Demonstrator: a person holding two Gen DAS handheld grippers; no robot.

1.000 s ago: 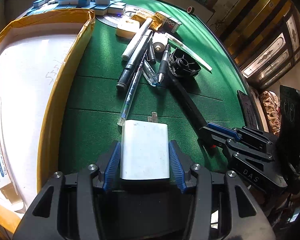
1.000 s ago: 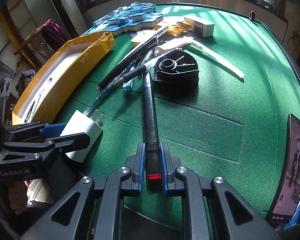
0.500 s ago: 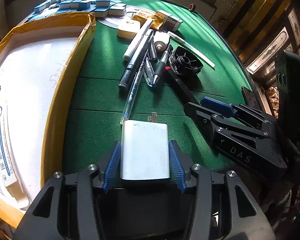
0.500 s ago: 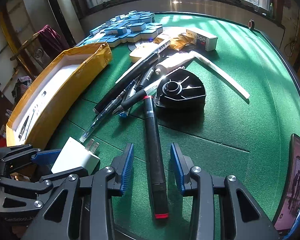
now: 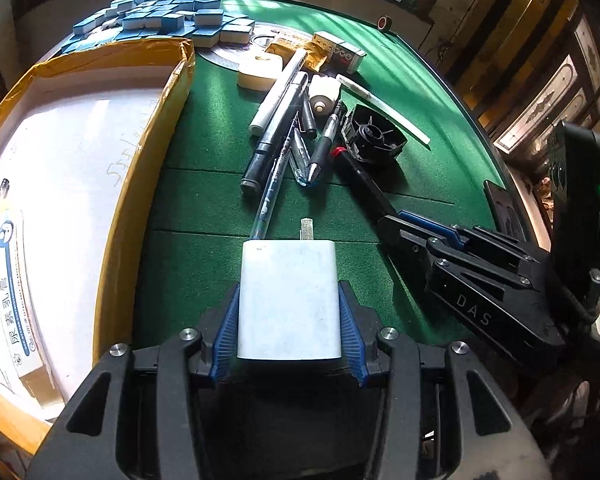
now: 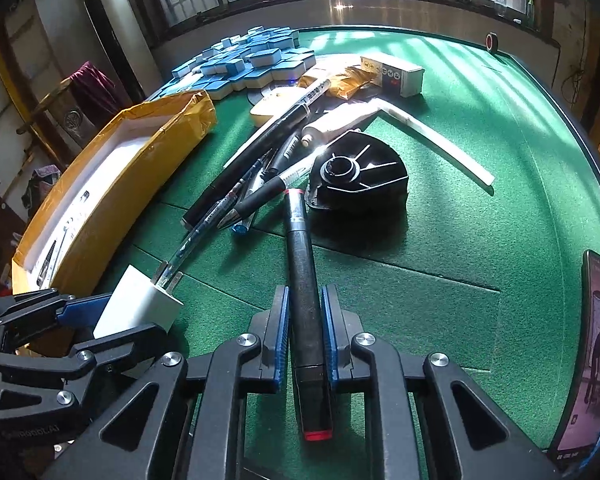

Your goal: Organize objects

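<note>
Two grippers: one charger (image 5: pixel 288 300), one marker (image 6: pixel 302 280).

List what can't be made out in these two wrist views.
- Charger prongs: in the left wrist view its body hides all but one tip; in the right wrist view a clear pen crosses them.
- Tray contents: cut off at the left wrist view's left edge; print too small to read.
- Phone: cut off by the right wrist view's right edge.
- Black marker label: none legible.
</note>
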